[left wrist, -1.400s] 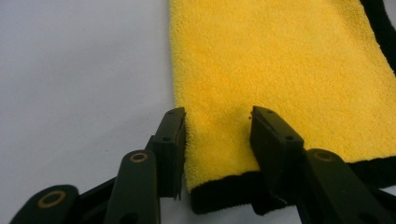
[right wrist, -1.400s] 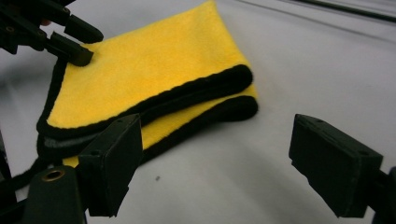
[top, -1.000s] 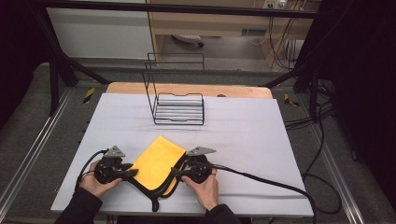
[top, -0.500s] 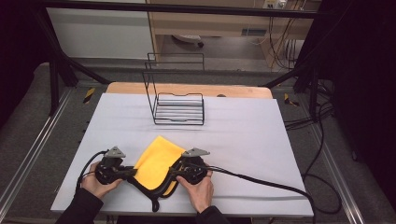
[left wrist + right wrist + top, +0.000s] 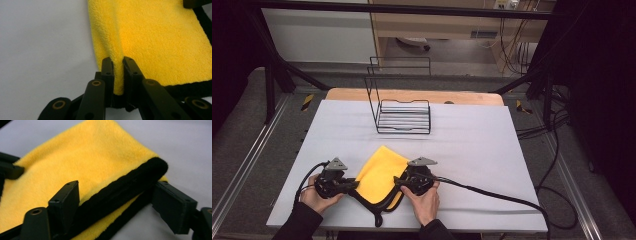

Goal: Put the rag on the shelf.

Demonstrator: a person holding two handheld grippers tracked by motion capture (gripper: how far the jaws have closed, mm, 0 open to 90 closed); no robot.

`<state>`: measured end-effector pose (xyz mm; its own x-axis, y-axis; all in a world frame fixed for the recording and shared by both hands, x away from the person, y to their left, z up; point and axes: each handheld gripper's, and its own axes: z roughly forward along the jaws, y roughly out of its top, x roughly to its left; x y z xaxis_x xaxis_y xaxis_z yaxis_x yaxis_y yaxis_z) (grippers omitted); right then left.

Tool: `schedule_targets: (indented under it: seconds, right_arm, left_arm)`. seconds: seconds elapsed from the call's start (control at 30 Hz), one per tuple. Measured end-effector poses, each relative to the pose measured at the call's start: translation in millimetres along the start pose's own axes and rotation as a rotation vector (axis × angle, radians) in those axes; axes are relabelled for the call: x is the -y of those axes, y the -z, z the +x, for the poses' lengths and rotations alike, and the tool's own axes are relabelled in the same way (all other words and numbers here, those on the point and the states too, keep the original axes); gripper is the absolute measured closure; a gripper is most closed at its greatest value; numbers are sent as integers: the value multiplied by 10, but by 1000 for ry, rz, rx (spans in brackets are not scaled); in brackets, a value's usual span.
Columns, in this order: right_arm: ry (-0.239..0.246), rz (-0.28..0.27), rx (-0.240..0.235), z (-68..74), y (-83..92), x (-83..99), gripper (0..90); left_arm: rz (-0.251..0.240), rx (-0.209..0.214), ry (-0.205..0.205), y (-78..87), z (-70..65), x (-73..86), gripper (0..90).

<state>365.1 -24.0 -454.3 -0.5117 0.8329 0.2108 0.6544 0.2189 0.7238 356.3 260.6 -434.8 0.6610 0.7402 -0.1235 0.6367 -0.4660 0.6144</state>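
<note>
A yellow cloth (image 5: 382, 172) with a black border lies folded on the white table cover (image 5: 472, 150), near the front edge. My left gripper (image 5: 354, 184) is at the cloth's left edge. In the left gripper view it (image 5: 117, 60) has just closed and is shut on a raised fold of the yellow cloth (image 5: 155, 37). My right gripper (image 5: 399, 181) is at the cloth's right side. In the right gripper view its jaws (image 5: 117, 192) have been closing but still stand wide, straddling the black-trimmed edge (image 5: 130, 182) of the cloth (image 5: 75, 162) without pinching it.
A black wire rack (image 5: 404, 117) stands at the back middle of the table. The right gripper's cable (image 5: 492, 195) trails off to the right across the cover. Bare cover stretches between the rack and the cloth and to the right.
The left jaws have closed onto a fold of the cloth. The right gripper's jaws have narrowed a little around the cloth's edge. Both hands have stayed in place.
</note>
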Motion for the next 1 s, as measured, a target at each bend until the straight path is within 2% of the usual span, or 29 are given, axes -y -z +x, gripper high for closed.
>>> schedule_targets:
  seconds: [0.1,0.2,0.23,0.27,0.3,0.4,0.5,0.6,0.67,0.7,0.83,0.87,0.93,1.0]
  right_arm:
    - [3,12,11,21,18,28,306]
    - [-12,22,10,23,26,17,412]
    - [-12,22,10,23,26,17,412]
    - [-25,28,-27,5,13,-7,571]
    - [-25,28,-27,5,13,-7,571]
    - [-43,30,-75,-51,-28,-80,761]
    - [-32,36,-100,-112,-56,-147,787]
    - [-13,37,-101,-161,-73,-195,792]
    - [17,40,-98,-243,-89,-276,797]
    - [28,47,-100,-267,-90,-301,798]
    - [74,61,-81,-356,-56,-392,798]
    - [74,61,-81,-356,-56,-392,798]
    - [68,88,-103,-361,-82,-387,792]
    - [63,95,-119,-340,-104,-344,775]
  left_arm:
    - [1,2,13,2,5,-1,796]
    - [6,-3,25,5,-9,-11,808]
    - [6,-3,25,5,-9,-11,816]
    - [7,-2,28,8,-17,-17,824]
    - [13,-2,29,13,-25,-21,824]
    - [11,3,44,29,-58,-21,834]
    - [-1,25,80,38,-101,-13,834]
    - [-22,58,122,42,-164,-13,835]
    - [-37,69,131,28,-226,-23,834]
    - [-50,62,134,0,-303,-43,834]
    - [-61,55,133,-59,-408,-78,827]
    - [-57,33,123,-72,-443,-92,827]
    - [-37,-32,52,-30,-463,-117,819]
    - [-29,-35,49,11,-424,-102,821]
